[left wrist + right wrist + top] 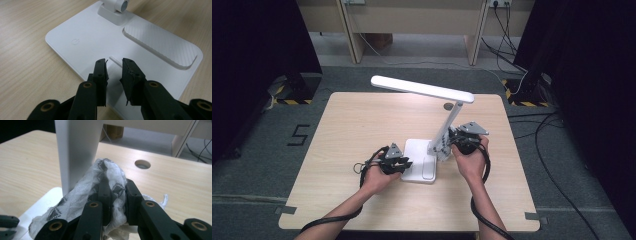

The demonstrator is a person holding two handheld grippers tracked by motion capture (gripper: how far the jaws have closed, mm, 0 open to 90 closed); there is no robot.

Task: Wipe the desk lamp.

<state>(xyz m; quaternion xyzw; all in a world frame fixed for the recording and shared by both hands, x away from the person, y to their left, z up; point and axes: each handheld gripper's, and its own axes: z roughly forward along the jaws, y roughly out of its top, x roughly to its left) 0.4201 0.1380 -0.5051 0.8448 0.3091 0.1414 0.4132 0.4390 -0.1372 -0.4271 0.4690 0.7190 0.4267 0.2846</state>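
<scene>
Wooden table [352, 130] bears a white lamp [432, 120], head lying crosswise, stem leaning right. Right gripper [116, 187] clamps a cloth [82, 190] against the stem; left gripper [113, 68], slightly parted and empty, hovers over the base [82, 40].

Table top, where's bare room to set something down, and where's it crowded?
The table lies bare left of the lamp base and along the near edge. Crowded: the base, where the left tongs press and the right tongs hold a cloth against the lamp arm.

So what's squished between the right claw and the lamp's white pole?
A thin white gauzy cloth, pinched in the right claw and pressed against the white lamp pole, as the right gripper view shows.
</scene>
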